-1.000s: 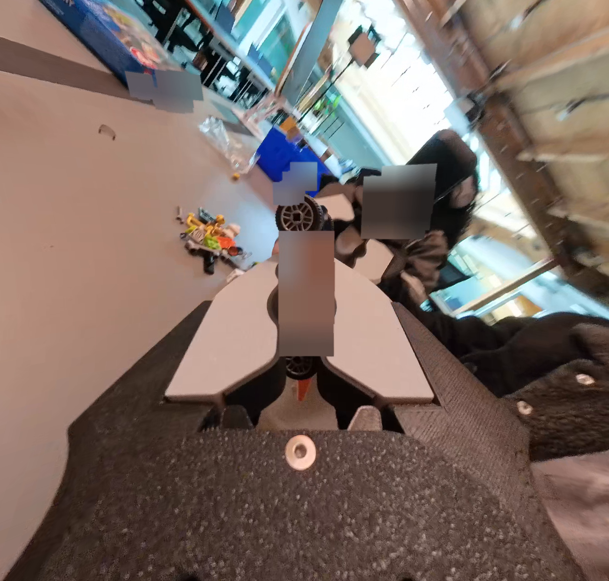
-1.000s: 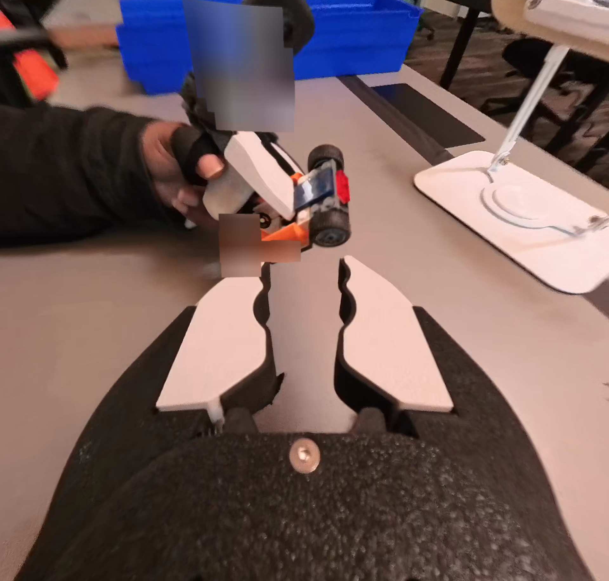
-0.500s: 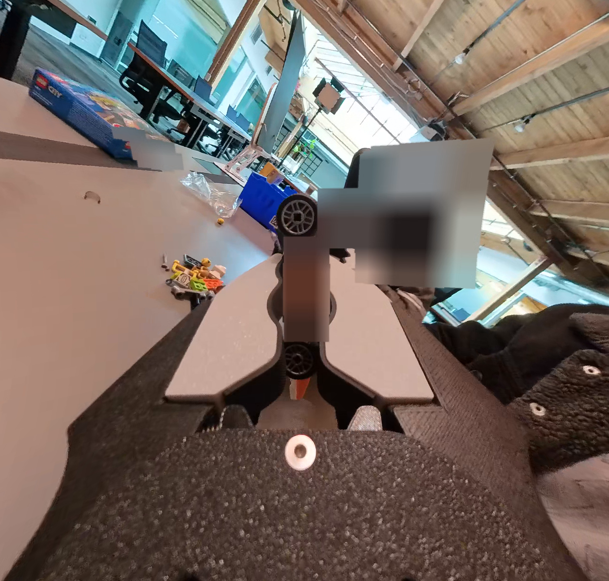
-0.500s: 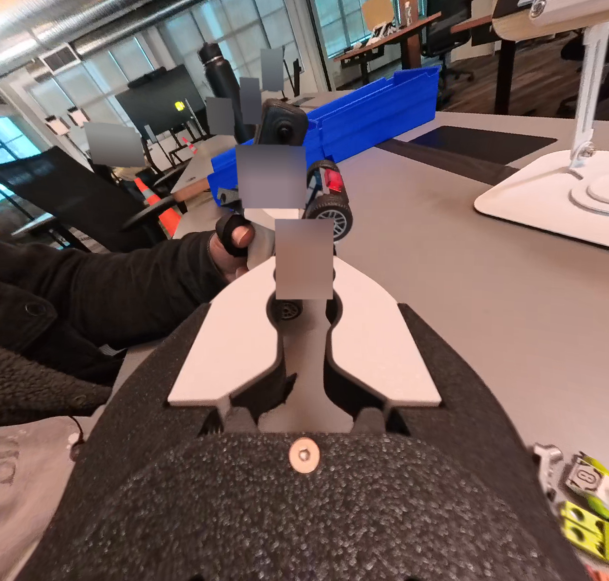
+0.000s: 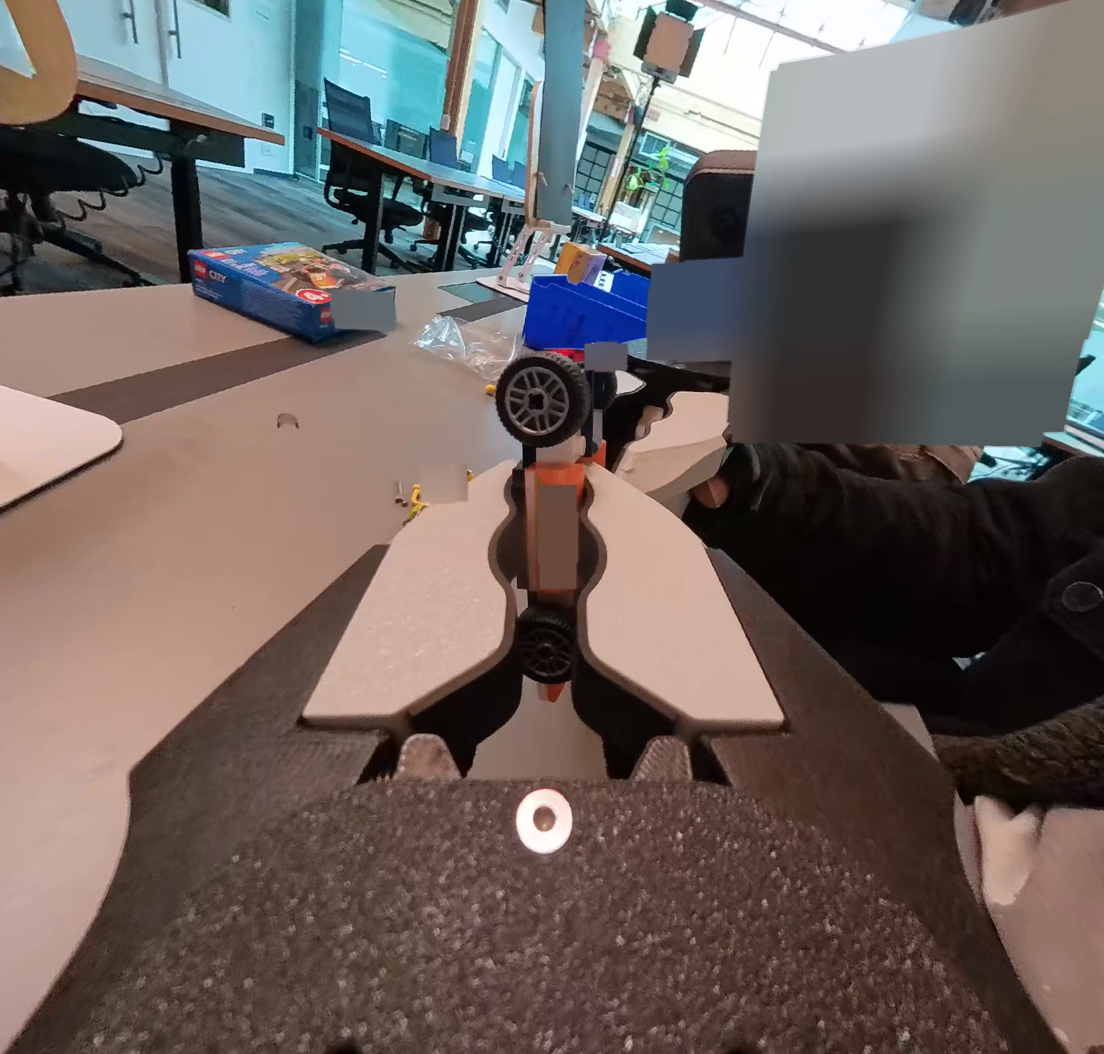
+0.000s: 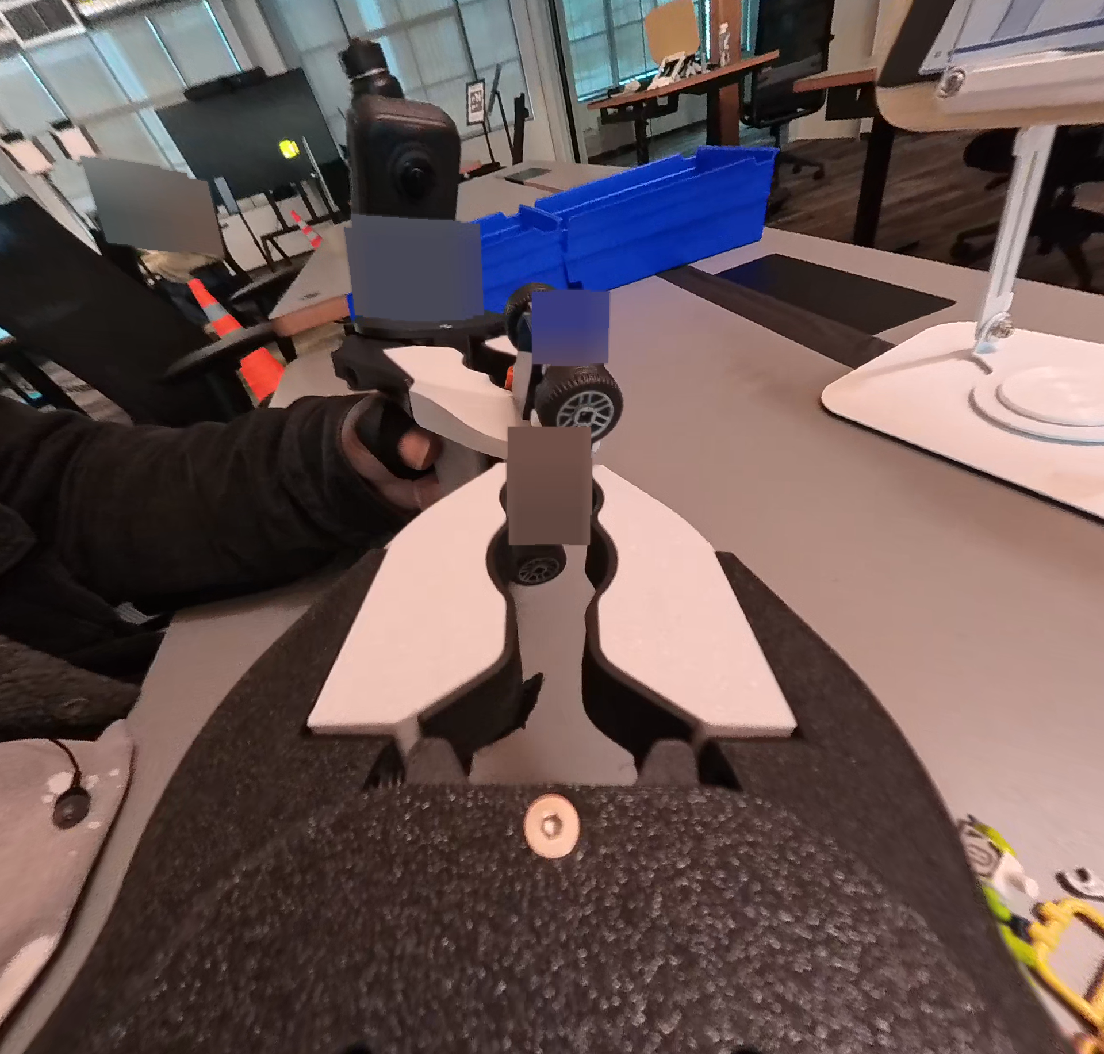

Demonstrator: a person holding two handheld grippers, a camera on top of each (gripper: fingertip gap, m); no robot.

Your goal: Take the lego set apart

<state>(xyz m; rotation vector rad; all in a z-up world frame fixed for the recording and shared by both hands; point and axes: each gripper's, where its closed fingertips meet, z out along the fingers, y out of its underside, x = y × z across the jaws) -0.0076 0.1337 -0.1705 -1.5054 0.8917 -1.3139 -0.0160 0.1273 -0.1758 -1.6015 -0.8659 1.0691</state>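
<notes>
Since a second ago the right gripper (image 6: pixel 548 502) has moved in and now closes on the lego car (image 5: pixel 552 470) from its own side, and the left gripper (image 5: pixel 548 538), jaws clamped on the car's orange body, has levelled out. The car hangs above the tabletop (image 5: pixel 179 547), held between both grippers, well clear of the surface. By the look of it, the job is partly done: loose pieces (image 6: pixel 1039 912) lie near the tabletop's near edge, yet the car remains largely whole. Counted, largest first: two blue bins (image 6: pixel 627 231), one lego box (image 5: pixel 287 290) toward the far edge, one clear bag (image 5: pixel 463 338), one car with three wheels in view.
</notes>
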